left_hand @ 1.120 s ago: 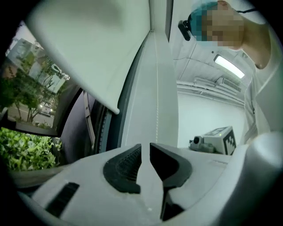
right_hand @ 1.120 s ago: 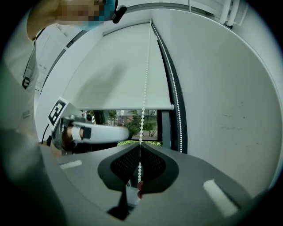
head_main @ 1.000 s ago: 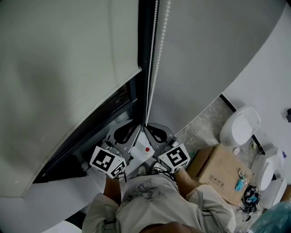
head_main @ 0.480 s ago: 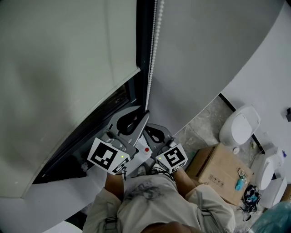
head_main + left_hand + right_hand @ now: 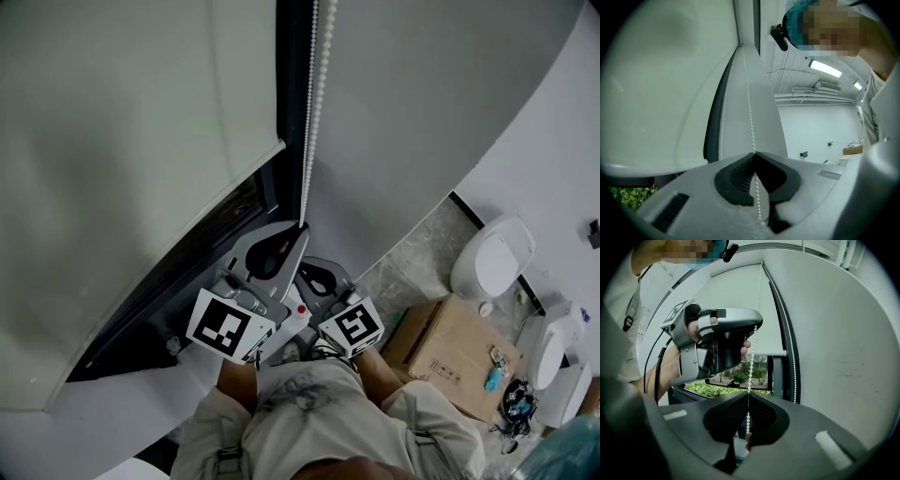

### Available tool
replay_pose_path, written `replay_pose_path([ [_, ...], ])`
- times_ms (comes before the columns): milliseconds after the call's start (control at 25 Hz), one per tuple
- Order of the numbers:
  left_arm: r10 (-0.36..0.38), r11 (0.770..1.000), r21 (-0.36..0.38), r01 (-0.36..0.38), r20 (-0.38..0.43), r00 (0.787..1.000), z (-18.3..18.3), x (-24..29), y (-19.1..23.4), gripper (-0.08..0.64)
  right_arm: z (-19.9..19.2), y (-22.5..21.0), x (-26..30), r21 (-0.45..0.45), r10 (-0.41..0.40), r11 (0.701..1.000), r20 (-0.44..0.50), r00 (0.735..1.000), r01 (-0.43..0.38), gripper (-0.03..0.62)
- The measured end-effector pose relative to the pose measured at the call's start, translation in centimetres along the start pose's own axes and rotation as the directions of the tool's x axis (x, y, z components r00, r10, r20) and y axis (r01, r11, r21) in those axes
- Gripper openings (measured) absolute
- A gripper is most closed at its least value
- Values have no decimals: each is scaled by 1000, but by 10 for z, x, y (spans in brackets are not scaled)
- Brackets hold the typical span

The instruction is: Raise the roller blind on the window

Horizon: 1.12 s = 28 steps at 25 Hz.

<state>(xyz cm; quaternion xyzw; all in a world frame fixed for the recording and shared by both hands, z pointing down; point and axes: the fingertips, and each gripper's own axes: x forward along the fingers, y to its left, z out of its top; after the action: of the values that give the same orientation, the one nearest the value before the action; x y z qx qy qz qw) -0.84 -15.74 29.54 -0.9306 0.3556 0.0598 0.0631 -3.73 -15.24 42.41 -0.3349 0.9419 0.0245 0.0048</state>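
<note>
Roller blind (image 5: 141,141) drawn low at left, top roller cut off; strip of greenery (image 5: 726,380) shows beneath. Bead chain (image 5: 314,94) hangs along dark window frame (image 5: 292,112). Left gripper (image 5: 301,229) pinched tight on chain, just above right gripper (image 5: 302,268), likewise clamped on it. Chain's lower loop hidden behind grippers.

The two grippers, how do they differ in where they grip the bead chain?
The left gripper grips the bead chain higher up; the right gripper grips it lower, just beneath. The left gripper sits on the window side, the right gripper on the wall side. Both are shut on the same strand.
</note>
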Motion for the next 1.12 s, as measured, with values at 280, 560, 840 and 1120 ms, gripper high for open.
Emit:
replay_pose_path([
  [280, 1, 999, -32, -2, -36, 999, -21, -4, 0, 12, -24, 2, -2, 36, -10, 999, -72, 997, 12, 11],
  [560, 3, 998, -61, -8, -82, 997, -47, -5, 0, 12, -49, 1, -3, 52, -10, 999, -124, 992, 16, 11],
  [840, 3, 995, -96, -14, -112, 994, -69, -7, -4, 12, -71, 0, -7, 73, -9, 997, -162, 987, 21, 11],
  [1120, -8, 992, -126, -10, -141, 990, -89, -12, -10, 12, -92, 6, -10, 97, -2, 995, -202, 979, 21, 11],
])
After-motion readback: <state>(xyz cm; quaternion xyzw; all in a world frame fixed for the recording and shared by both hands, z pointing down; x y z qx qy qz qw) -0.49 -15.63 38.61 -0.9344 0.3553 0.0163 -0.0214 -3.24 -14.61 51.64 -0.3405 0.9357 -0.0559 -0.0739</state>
